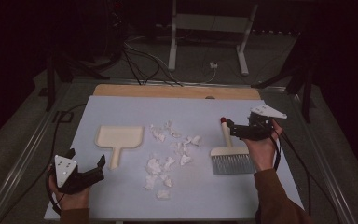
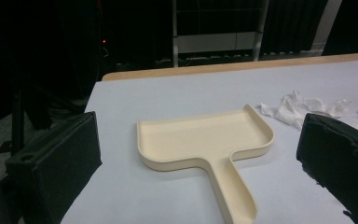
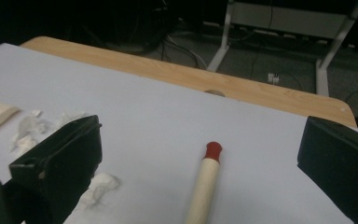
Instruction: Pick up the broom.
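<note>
both tools stand with jaws spread wide and grip nothing. left tool (image 1: 87,164) sits low at the near left corner of the surface, held in a hand (image 1: 70,198), its jaws pointing toward the dustpan handle with a gap between. right tool (image 1: 230,128) hovers at the right side, its jaws straddling the brush handle from above without closing on it; in the right gripper view the handle runs up between the two black jaws, clear of both.

largest down: the surface (image 1: 121,107) is covered by a pale blue-grey sheet, with a strip of bare wood showing along its far edge. the dustpan (image 1: 120,137), cream-coloured, lies flat at left of centre, its open mouth toward the far side and its handle pointing toward the person; in the left gripper view the dustpan (image 2: 205,137) lies between the two jaws and farther off. the brush (image 1: 230,161) lies at right, grey bristles toward the person, its pale handle (image 3: 204,186) ending in a red tip (image 3: 213,150) at the far end. crumpled white paper scraps (image 1: 170,156) lie scattered between dustpan and brush, apart from both.
</note>
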A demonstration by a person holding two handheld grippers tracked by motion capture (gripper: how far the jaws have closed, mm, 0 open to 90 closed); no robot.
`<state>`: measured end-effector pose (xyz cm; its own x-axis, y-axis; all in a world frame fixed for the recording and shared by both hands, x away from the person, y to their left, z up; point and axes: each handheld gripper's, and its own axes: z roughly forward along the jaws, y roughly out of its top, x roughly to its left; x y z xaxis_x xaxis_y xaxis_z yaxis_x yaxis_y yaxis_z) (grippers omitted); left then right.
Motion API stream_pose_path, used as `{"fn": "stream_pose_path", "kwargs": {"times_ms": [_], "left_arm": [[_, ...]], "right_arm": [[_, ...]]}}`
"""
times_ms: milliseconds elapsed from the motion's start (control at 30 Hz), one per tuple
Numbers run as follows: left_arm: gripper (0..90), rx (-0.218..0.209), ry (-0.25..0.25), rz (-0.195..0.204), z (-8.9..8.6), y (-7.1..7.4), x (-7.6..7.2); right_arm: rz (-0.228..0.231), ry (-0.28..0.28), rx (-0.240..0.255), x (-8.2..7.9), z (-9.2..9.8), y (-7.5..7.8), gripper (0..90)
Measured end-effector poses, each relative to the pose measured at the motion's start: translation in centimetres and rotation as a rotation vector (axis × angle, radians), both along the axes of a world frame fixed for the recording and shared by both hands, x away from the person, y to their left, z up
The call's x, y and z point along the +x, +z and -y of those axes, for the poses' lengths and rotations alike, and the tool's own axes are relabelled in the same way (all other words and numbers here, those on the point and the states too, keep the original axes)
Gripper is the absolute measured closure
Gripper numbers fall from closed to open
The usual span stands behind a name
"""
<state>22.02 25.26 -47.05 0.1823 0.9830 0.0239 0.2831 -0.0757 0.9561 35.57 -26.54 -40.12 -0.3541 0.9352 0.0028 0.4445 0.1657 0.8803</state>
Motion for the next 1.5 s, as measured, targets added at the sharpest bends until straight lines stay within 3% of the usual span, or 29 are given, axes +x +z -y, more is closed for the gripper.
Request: {"fn": "stream_pose_path", "kwargs": {"times_ms": [267,633,1233,1500], "left_arm": [[0.5,0.002,0.007,0.003,-0.1,0.0,0.0],[0.5,0.004,0.011,0.003,0.0,0.0,0.0],[0.5,0.008,0.012,-0.001,0.1,-0.2,0.0],[0.5,0.009,0.011,0.003,0.2,-0.2,0.0]], "right_arm": [[-0.060,-0.010,-0.033,2.5,-0.8,-0.4,0.0],[-0.102,-0.031,-0.050,4.7,-1.2,-0.8,0.0],[-0.176,-0.045,-0.012,7.5,-1.0,-2.5,0.0],[-0.202,-0.056,-0.036,8.6,-1.1,-3.6,0.0]]}}
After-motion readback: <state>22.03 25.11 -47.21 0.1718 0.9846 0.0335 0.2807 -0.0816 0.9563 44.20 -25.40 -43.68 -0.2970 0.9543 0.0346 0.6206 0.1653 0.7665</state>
